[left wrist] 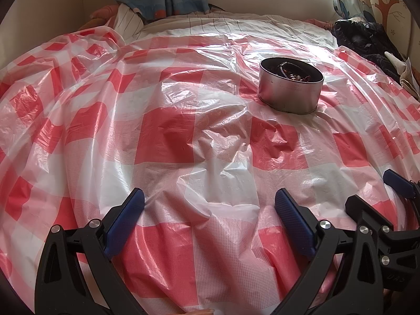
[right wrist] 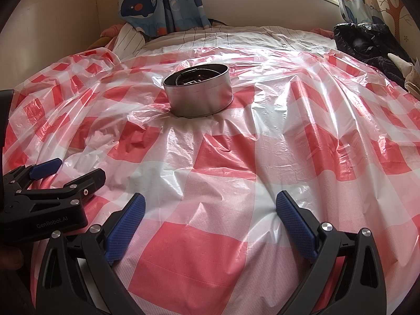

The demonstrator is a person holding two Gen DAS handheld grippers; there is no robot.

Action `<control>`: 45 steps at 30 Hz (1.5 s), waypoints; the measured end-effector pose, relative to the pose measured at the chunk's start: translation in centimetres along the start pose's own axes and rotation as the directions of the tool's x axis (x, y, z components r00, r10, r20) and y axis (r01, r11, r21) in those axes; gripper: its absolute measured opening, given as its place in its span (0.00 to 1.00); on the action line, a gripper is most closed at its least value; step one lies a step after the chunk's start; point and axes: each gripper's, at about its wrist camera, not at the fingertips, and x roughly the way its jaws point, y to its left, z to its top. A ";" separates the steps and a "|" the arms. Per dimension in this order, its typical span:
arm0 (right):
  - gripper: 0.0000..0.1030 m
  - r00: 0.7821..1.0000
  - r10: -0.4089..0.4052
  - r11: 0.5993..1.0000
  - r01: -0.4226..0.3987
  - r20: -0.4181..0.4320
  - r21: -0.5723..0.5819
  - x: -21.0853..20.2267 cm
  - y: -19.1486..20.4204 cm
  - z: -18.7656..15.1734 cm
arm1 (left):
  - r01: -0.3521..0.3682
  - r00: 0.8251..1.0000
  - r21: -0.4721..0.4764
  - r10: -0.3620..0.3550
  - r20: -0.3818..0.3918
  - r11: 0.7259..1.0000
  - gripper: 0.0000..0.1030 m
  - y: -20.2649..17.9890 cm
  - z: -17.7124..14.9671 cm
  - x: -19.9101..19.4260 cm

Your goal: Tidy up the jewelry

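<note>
Both grippers spread wide, nothing held — left gripper [left wrist: 210,210] and right gripper [right wrist: 210,212] low over the red-and-white checked plastic sheet [right wrist: 218,249], side by side. Round metal tin [left wrist: 290,89] upright on the sheet, at 1 o'clock from left, 11 o'clock from right. Jewelry [left wrist: 294,74] piled inside — pieces too tangled to identify.

jewelry [left wrist: 291,74] a dark tangle inside tin [left wrist: 290,93], pieces indistinct, tin's rim hiding most
</note>
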 end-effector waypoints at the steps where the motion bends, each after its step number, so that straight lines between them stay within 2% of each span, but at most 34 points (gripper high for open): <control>1: 0.93 1.000 0.000 1.000 0.000 0.000 0.000 0.0 0.0 0.0 | 0.000 1.000 0.000 0.000 0.000 1.000 0.93 0.0 0.0 0.0; 45: 0.93 1.000 -0.021 1.000 0.021 0.001 0.001 -0.1 0.0 0.1 | -0.004 1.000 0.005 0.004 -0.002 1.000 0.93 -0.1 -0.1 0.0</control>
